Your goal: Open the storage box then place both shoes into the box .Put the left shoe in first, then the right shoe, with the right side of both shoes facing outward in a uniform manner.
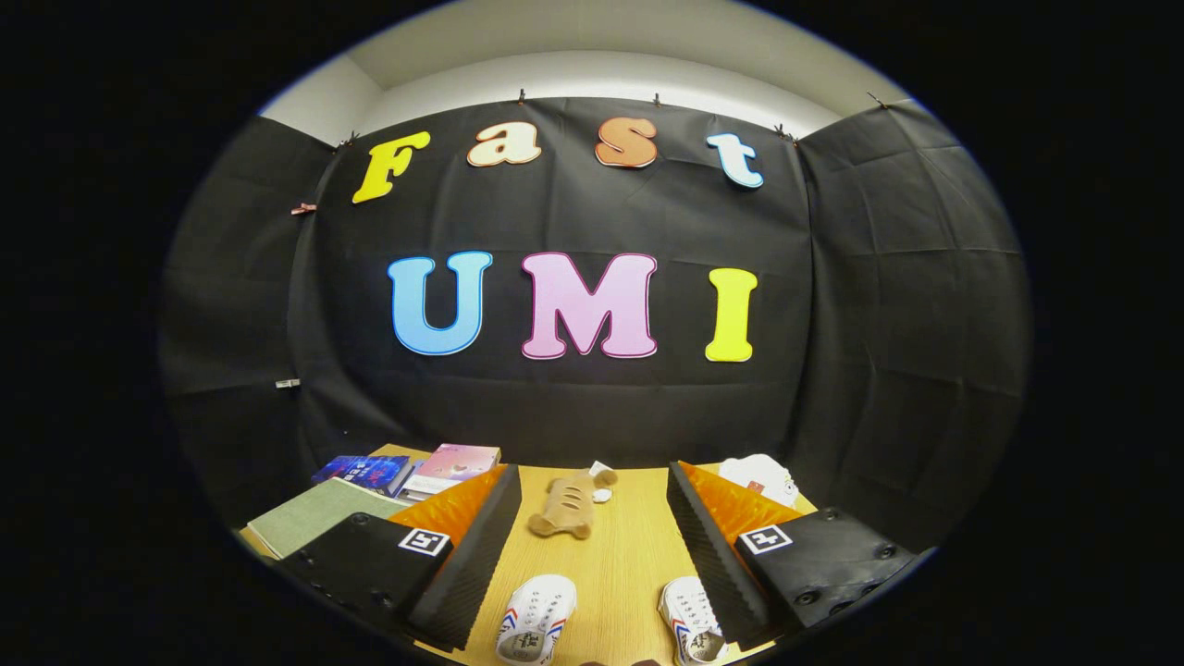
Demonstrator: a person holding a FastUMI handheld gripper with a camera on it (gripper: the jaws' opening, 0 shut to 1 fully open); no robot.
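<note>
Black-draped booth with a wooden table

A black cloth (pixel 592 407) hangs across the back and wraps round both sides, creased and pinned along its top edge with small clips (pixel 521 95). Above it a pale wall (pixel 601 79) and a strip of white ceiling (pixel 592 37) show, lit evenly from overhead. At the foot of the cloth stands a light wooden table (pixel 624 555) with a fine grain running away from the viewer. The cloth's lower edge meets the far side of the table.
</note>
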